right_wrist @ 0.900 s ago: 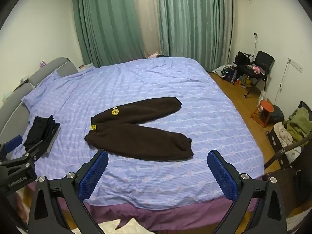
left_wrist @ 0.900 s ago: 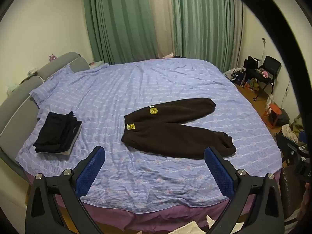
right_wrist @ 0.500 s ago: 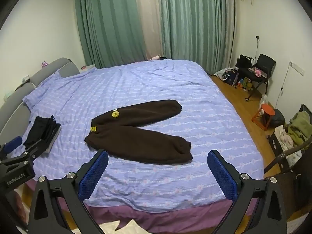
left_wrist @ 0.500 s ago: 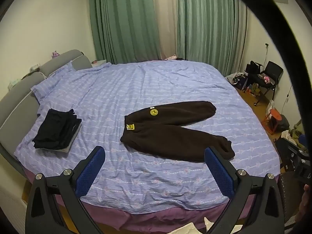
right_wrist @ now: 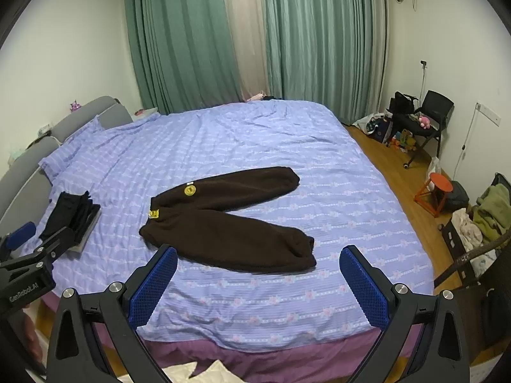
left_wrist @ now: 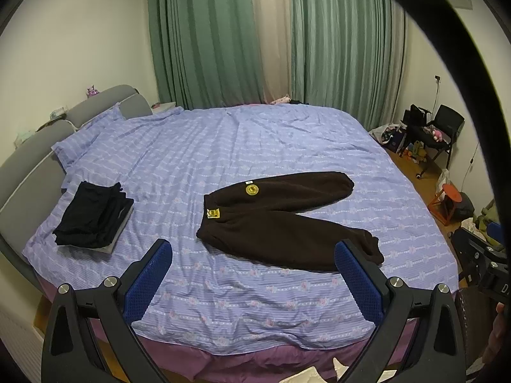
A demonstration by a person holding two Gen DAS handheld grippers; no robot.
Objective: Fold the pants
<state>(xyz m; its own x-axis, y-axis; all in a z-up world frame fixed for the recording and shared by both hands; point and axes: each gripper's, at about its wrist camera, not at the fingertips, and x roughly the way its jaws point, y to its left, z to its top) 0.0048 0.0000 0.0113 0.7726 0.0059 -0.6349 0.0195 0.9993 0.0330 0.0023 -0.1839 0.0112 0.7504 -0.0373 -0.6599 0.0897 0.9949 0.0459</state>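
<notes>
The brown pants [left_wrist: 281,220] lie flat and unfolded in the middle of the bed [left_wrist: 255,303], waistband toward nine o'clock, both legs splayed toward three o'clock. Folding looks not yet begun; every fold is left to do. At nine o'clock from them sits a stack of folded dark clothes [left_wrist: 92,217]. The left gripper [left_wrist: 252,274] and right gripper [right_wrist: 258,281] hang short of the bed, jaws wide apart, empty. No containers are visible.

Fuzzy matt fleece pants [left_wrist: 281,220], ribbed cotton bedspread [left_wrist: 255,146], glossy wood floor [right_wrist: 392,162]
</notes>
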